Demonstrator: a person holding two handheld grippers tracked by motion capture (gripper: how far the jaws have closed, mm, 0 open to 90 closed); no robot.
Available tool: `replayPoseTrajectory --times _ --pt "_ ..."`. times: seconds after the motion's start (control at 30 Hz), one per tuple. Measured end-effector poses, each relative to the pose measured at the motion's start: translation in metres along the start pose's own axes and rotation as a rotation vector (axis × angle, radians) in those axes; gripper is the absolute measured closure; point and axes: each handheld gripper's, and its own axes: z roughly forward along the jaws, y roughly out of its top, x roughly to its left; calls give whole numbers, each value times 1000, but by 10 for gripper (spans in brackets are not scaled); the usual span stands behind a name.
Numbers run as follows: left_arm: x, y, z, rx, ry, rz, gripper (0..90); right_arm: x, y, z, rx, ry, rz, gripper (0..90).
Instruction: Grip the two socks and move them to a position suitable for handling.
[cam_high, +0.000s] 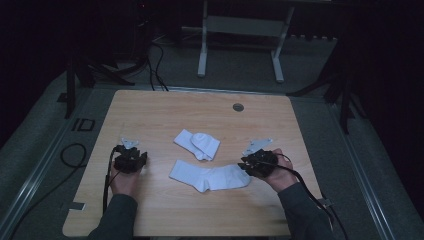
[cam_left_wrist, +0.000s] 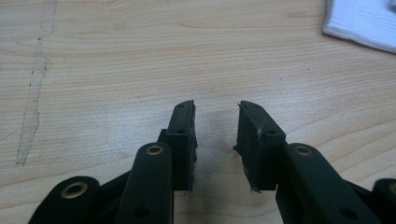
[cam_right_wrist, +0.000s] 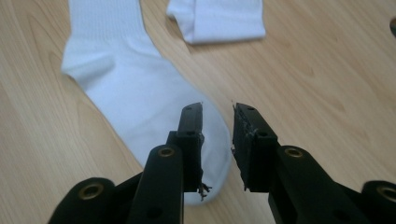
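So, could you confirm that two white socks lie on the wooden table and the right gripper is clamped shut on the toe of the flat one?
Not quite: the right gripper is not clamped on the flat sock. The right gripper view shows its jaws apart over the toe, pads not pressing it. The rest holds: two white socks, the other folded, lie on the wooden table.

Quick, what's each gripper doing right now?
Left gripper: open, holding nothing, over bare table.
Right gripper: open, over the flat sock's toe, gripping nothing.
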Motion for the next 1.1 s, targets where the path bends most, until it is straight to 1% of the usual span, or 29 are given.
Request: replayPoseTrajectory --times 0.03,0.23,0.4,0.53,0.6,0.67,0.7,0.73,0.8,0.9,0.93,1.0,1.03,1.1 --pt "0 0 0 0 -1 -1 671 1 4 2 -4 0 -15 711" --pt "1 0 0 2 0 0 670 8 22 11 -23 23 -59 699" --pt "0 0 1 4 -4 0 666 11 34 18 -35 31 -80 688" --pt "-1 0 2 11 -4 3 662 10 40 24 -55 35 -77 668" --pt "-1 0 3 14 -6 7 662 6 43 28 -72 52 -56 664" --pt "-1 0 3 16 -6 9 662 5 43 30 -74 57 -48 663" --pt "-1 0 3 14 -5 8 661 3 45 33 -72 54 -38 659" --pt "-1 0 3 16 -4 6 662 3 46 35 -66 50 -40 656" --pt "-1 0 4 19 -4 6 661 5 51 38 -55 42 -61 650" --pt "-1 0 3 18 -5 5 661 8 62 43 -36 35 -100 638" --pt "-1 0 3 17 -4 3 661 11 68 47 -18 25 -120 630" --pt "-1 0 4 19 -3 3 660 12 75 55 9 26 -140 631" --pt "-1 0 4 20 -5 6 659 11 78 60 12 27 -146 633" --pt "-2 0 4 19 -4 10 659 9 84 69 26 23 -141 648"
